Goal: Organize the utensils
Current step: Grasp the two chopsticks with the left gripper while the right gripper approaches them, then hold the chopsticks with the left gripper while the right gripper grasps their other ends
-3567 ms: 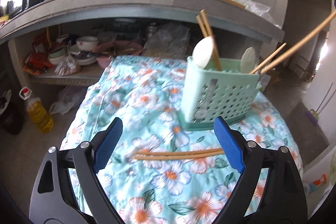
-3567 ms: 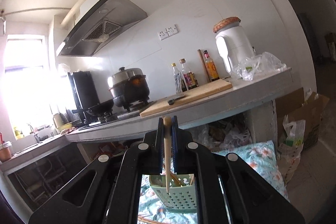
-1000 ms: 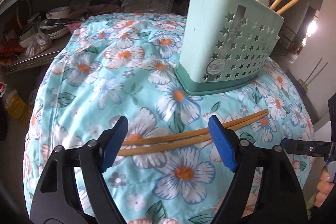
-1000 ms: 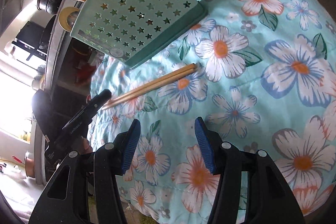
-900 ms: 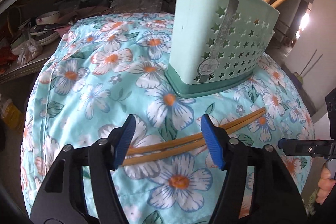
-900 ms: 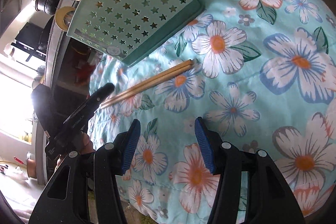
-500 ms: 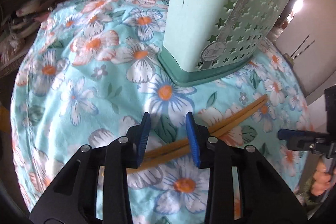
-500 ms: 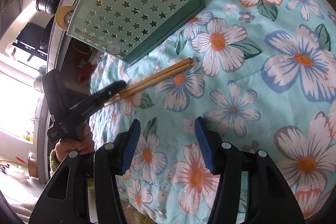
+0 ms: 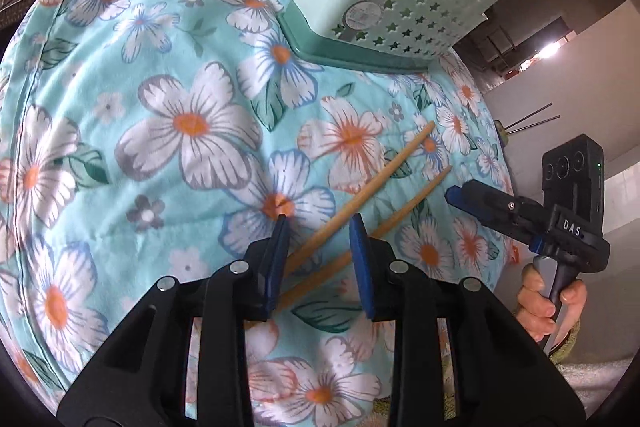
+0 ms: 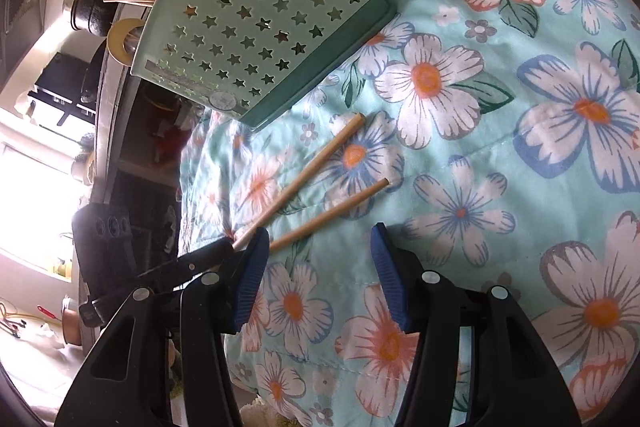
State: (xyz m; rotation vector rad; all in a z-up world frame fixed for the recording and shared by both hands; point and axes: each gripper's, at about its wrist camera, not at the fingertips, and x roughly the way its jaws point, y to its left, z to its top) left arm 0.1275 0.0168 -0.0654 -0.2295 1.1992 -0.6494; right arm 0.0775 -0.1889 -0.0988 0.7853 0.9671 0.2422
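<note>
Wooden chopsticks between left claw fingers; right claw agape.

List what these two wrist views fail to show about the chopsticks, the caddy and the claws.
- Chopsticks: near ends hidden behind the left claw in its own view, so grip contact is unclear.
- Utensil caddy: contents masked by its starred wall; the top is cut off by the right view's edge.
- Right claw: open, nothing between its pads.
</note>
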